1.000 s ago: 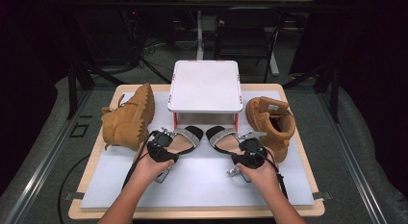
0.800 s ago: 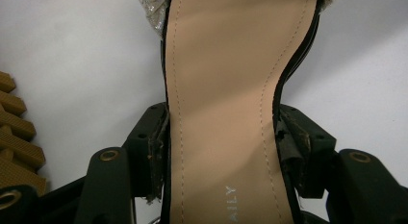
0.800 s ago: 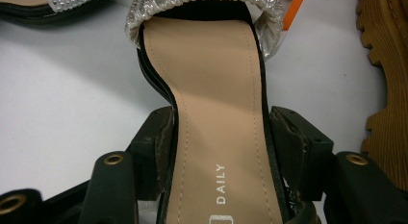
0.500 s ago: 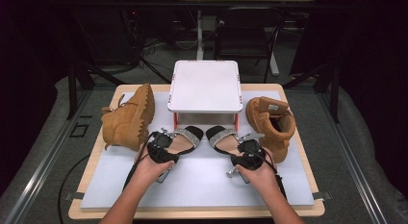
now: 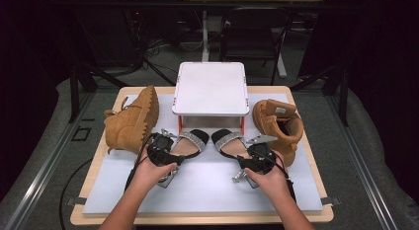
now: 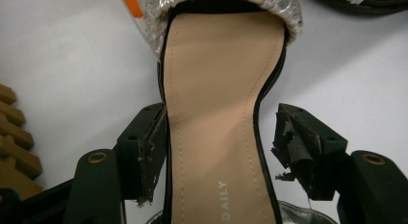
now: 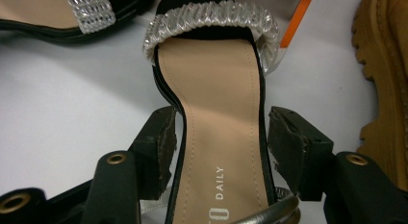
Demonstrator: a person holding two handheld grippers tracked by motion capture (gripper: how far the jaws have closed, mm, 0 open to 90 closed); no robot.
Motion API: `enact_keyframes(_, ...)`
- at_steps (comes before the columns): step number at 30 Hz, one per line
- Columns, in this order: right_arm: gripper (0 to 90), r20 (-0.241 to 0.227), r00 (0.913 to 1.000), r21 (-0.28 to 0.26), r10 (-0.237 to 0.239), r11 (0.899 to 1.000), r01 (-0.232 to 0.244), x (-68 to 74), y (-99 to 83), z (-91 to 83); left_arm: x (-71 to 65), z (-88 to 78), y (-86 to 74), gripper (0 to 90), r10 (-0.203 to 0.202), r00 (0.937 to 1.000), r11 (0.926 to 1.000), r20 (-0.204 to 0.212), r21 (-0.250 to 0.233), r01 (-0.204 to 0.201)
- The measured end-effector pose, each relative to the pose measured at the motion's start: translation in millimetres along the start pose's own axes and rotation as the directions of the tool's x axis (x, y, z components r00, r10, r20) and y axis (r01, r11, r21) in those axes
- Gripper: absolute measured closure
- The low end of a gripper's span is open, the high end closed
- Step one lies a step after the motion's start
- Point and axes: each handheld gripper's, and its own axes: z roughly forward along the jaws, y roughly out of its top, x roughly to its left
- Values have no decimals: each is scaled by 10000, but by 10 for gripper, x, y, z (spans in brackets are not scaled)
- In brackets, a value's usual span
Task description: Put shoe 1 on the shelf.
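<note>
Two black sandals with silver straps lie side by side on the white mat, toes pointing at the stand. My left gripper [image 5: 174, 150] [image 6: 219, 132] straddles the narrow waist of the left sandal [image 5: 190, 141] [image 6: 221, 65]. Its jaws have just been opening: the left pad [image 6: 153, 147] sits against the sole's edge, while the torn right pad [image 6: 296, 147] stands clear. My right gripper [image 5: 245, 153] [image 7: 221, 132] straddles the right sandal [image 5: 228, 140] [image 7: 211, 80]. Those jaws have just closed a little, and thin gaps remain on both sides.
A white stand [image 5: 211, 89] on orange-red legs [image 7: 297, 19] rises just beyond the sandals. One tan boot [image 5: 131, 122] lies on its side at the left, another [image 5: 277, 124] stands at the right. The white mat [image 5: 207, 190] covers a wooden table [image 5: 197, 220].
</note>
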Motion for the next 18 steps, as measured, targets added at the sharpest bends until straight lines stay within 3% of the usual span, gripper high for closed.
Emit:
enact_keyframes(9,440,16,9997,-593,-260,9979,260,4,0,-273,4,-313,-44,438,175,9997,9986,194,-510,-165)
enact_keyframes(18,435,-198,9996,-843,-218,9962,201,-100,-148,-511,156,-527,-323,424,34,9993,9966,370,-821,-3)
